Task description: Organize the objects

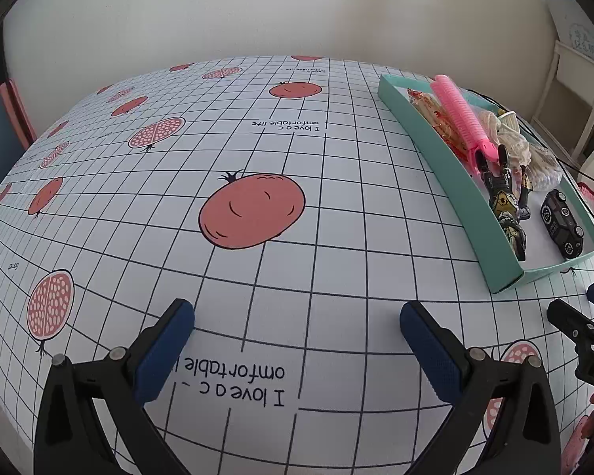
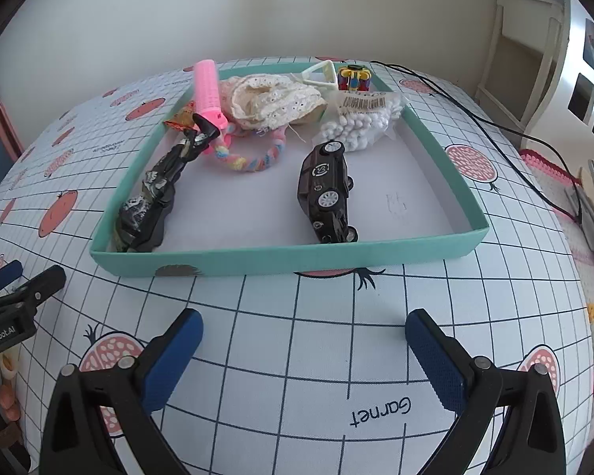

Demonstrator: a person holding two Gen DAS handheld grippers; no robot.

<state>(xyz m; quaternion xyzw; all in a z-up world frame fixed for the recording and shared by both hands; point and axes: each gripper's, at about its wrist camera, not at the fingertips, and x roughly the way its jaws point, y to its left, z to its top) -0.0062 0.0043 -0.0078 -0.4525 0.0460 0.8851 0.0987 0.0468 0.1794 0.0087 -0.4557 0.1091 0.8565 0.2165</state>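
Both sets of jaws stand spread wide with nothing between them: the left gripper (image 1: 297,356) hangs over a bare stretch of the tablecloth (image 1: 257,138), and the right gripper (image 2: 303,360) hangs over the cloth just in front of the tray (image 2: 281,259). Tray: shallow, teal-walled, white floor, resting flat on the checked cloth printed with pomegranates; in the left wrist view it (image 1: 447,182) lies to the right, well apart from the left gripper. Contents, as seen in the right wrist view: black toy car (image 2: 326,194), tipped on its side near the middle, wheels facing right; dark action figure (image 2: 154,202), lying along the left wall; pink hair roller (image 2: 208,91), at the far left corner, its lower end over the figure's upper part; orange snack packet (image 2: 180,118), partly under the roller; cream lace cloth (image 2: 269,101), bunched at the back; pastel braided rope ring (image 2: 249,158), just in front of the lace; clear bag of white beads (image 2: 360,122) with a barcode label, back right; small red, yellow and blue toy (image 2: 354,77), at the far wall. Outside the tray, a black cable (image 2: 475,118) runs across the cloth to the right.
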